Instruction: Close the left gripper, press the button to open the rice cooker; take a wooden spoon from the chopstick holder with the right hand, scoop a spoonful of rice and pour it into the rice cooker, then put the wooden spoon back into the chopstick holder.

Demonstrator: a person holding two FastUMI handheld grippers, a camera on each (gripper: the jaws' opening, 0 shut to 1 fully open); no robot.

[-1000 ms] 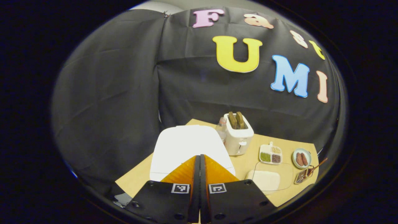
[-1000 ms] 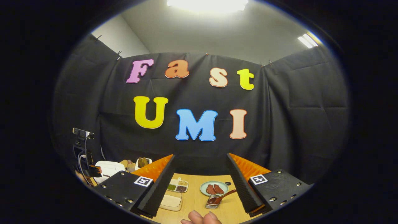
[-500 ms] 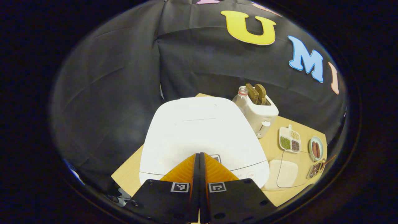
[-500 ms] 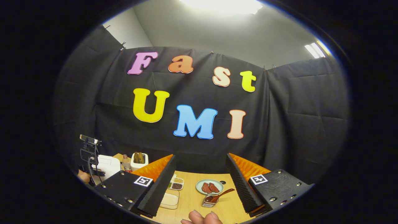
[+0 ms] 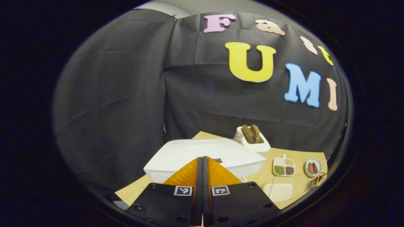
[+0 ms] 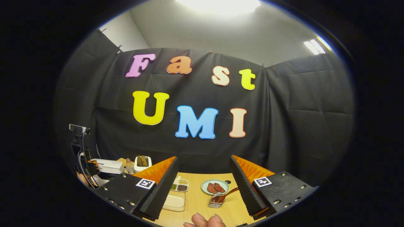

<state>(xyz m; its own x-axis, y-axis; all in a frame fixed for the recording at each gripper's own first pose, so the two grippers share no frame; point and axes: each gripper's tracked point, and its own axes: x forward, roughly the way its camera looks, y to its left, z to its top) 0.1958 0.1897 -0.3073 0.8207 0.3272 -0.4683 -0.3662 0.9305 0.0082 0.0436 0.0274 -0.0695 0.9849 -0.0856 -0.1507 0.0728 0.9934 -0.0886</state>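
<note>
Looks like step one, the button press. Got the left gripper point(image 5: 202, 158) with its fingers squeezed fully together, nothing pinched between them, aimed low at the front edge of the boxy white rice cooker point(image 5: 202, 153) and sitting right up against it. Can't tell from the left gripper view whether the tips are actually touching the button, or whether the lid has popped. Seems flat and down to me, with a small dark panel showing just past the fingertips.

Over in the right gripper view, seeing the right gripper point(image 6: 203, 158) hanging above the pale wooden bench point(image 6: 197, 205) with fingers spread wide and holding nothing. Straight ahead between them: the brown long-handled wooden spoon point(image 6: 225, 196), bowl down in the small metal chopstick holder point(image 6: 214, 203), handle leaning out to the right. Just behind that, a little round pale-green plate point(image 6: 215, 187) with reddish-brown pieces on it. Off to the left of the holder, a clear shallow rectangular container of white rice point(image 6: 173, 201), well apart from the cooker.

Next move, as a guess: needs a firm push down with the shut tips until the lid springs, then pulling that hand clear so the lid can swing. After that, bringing the open fingers down around the spoon handle and closing on it before lifting. Worth watching that slanted handle, since pinching too near the end could let the spoon swivel.
</note>
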